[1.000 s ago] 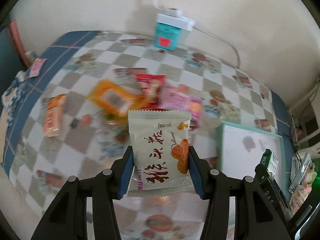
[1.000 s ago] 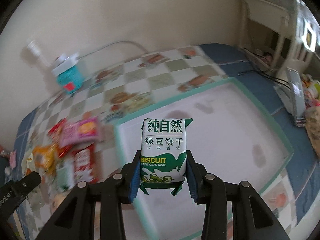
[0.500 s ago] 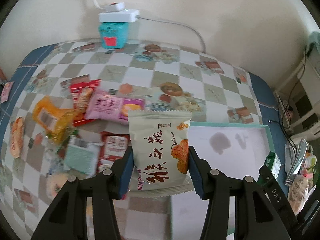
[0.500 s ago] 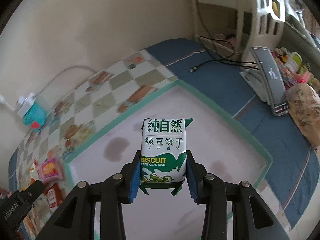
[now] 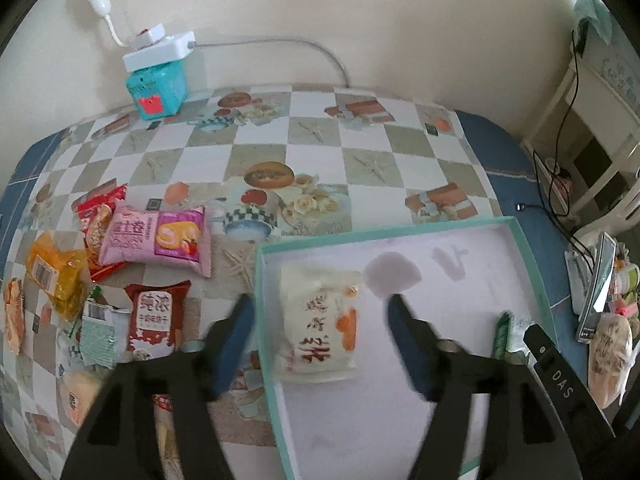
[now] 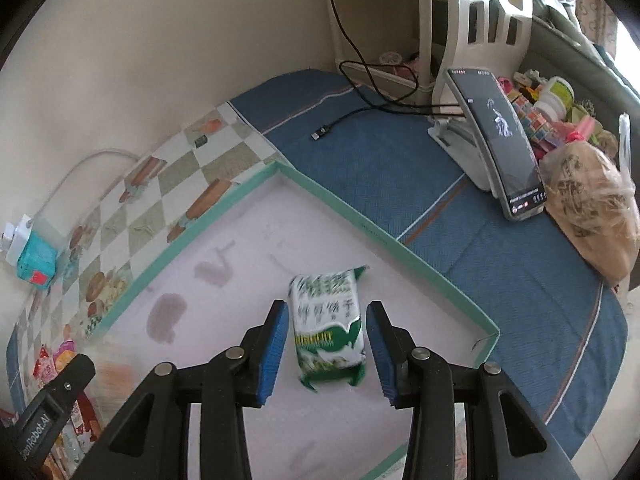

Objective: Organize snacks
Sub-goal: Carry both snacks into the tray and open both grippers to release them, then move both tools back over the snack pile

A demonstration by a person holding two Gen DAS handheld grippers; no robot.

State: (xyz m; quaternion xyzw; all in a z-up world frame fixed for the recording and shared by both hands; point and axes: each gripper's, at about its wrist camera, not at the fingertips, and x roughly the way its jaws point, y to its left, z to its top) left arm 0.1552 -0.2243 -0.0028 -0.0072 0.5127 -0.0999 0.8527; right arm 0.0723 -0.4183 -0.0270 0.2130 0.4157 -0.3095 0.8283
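Inside the tray (image 5: 536, 280), both packets are released: the white packet (image 5: 318, 322) lies between the opening jaws of the left gripper (image 5: 320, 340), and the green biscuit packet (image 6: 328, 326), long axis pointing away, between the opening jaws of the right gripper (image 6: 326, 346). Remaining snacks (image 5: 154, 240) lie left of the tray on the table (image 5: 360, 152), nearer the left gripper.

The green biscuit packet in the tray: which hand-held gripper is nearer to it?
Right. The right hand-held gripper has the green biscuit packet between its opening jaws; the left hand-held gripper straddles the cream packet further off.

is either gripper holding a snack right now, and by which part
Neither. The left gripper has jaws opening clear of the cream packet; the right gripper has jaws opening beside the green biscuit pack over the tray.
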